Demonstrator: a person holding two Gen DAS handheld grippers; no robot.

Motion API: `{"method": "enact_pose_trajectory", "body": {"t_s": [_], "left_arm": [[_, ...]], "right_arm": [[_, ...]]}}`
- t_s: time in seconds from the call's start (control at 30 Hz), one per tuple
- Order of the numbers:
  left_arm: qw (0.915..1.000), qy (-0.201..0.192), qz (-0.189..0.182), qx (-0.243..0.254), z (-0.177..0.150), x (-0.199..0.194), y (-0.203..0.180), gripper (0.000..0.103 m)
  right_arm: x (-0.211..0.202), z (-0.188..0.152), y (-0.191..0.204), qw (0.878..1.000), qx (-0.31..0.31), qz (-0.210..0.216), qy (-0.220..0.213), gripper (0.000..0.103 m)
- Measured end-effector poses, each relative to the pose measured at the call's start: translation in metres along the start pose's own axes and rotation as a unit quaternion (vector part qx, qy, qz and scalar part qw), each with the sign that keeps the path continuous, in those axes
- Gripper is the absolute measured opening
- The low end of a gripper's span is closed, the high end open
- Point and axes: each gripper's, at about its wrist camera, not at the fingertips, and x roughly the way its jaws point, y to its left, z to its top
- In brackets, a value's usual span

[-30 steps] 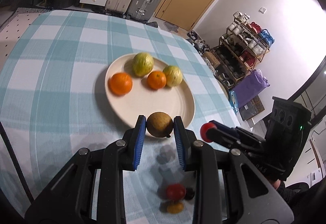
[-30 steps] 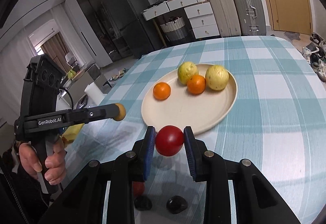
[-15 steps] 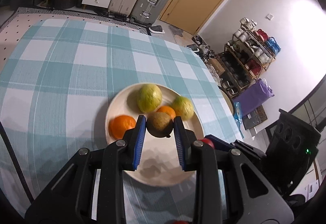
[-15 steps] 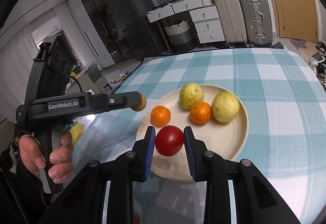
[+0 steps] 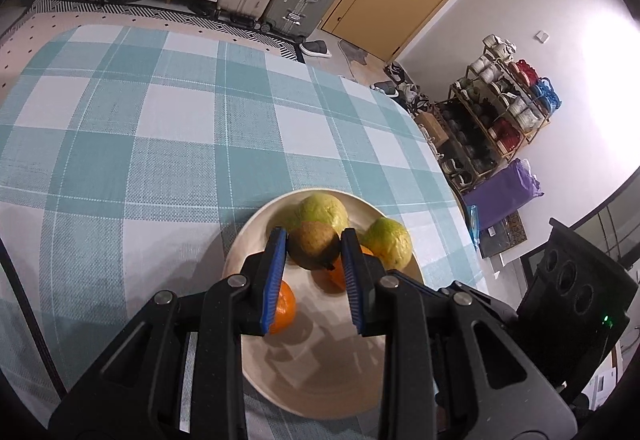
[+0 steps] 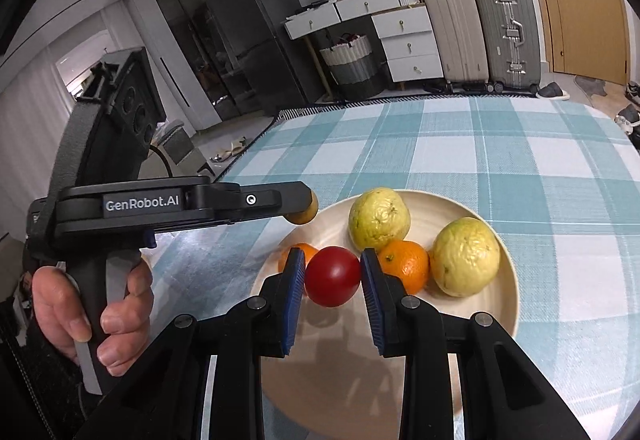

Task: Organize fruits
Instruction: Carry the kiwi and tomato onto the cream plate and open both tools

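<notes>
My left gripper (image 5: 313, 246) is shut on a brown kiwi (image 5: 314, 251) and holds it above the cream plate (image 5: 320, 372). My right gripper (image 6: 332, 278) is shut on a red tomato (image 6: 333, 282), also over the plate (image 6: 508, 304). On the plate lie two yellow-green guavas (image 6: 378, 217) (image 6: 466, 258) and two oranges (image 6: 404, 268) (image 6: 302, 252). In the left wrist view the guavas (image 5: 320, 209) (image 5: 390, 242) sit at the plate's far side and an orange (image 5: 282, 308) lies beside my left finger. The left gripper (image 6: 306, 207) with the kiwi shows in the right wrist view, held by a hand (image 6: 92, 304).
The plate rests on a table with a teal-and-white checked cloth (image 5: 160, 143). The table's far edge (image 6: 440, 99) gives onto a floor with suitcases, drawers and a basket. A shoe rack (image 5: 500, 111) stands off the right side.
Both grippers have moved forward from the table's near part to over the plate, each still carrying its fruit. The small fruits seen low in the earlier frames have dropped out of view.
</notes>
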Motion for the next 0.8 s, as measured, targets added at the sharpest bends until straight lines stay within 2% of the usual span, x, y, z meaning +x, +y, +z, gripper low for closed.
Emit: {"method": "enact_pose_trajectory", "body": {"t_s": [0.2, 0.57, 0.67, 0.7, 0.73, 0.8], "left_arm": [[0.9999, 0.01, 0.002, -0.009, -0.002, 0.011, 0.008, 0.025], [0.9994, 0.032, 0.011, -0.009, -0.001, 0.031, 0.008, 0.025], [0.9994, 0.026, 0.021, -0.003, -0.001, 0.028, 0.005, 0.029], [0.9995, 0.024, 0.021, -0.005, 0.0, 0.026, 0.005, 0.03], [0.9996, 0.021, 0.019, -0.006, -0.001, 0.023, 0.004, 0.03], [0.9996, 0.016, 0.023, -0.008, -0.001, 0.017, 0.004, 0.032]], "right_arm": [[0.014, 0.002, 0.003, 1.0, -0.008, -0.005, 0.007, 0.03], [0.029, -0.001, 0.003, 0.999, -0.021, -0.039, 0.016, 0.031], [0.027, -0.002, 0.004, 0.999, -0.019, -0.029, 0.011, 0.039], [0.025, -0.003, 0.004, 0.999, -0.02, -0.03, 0.006, 0.048], [0.022, -0.003, 0.006, 0.999, -0.024, -0.034, -0.001, 0.05], [0.016, -0.002, 0.008, 0.999, -0.028, -0.034, -0.009, 0.051]]}}
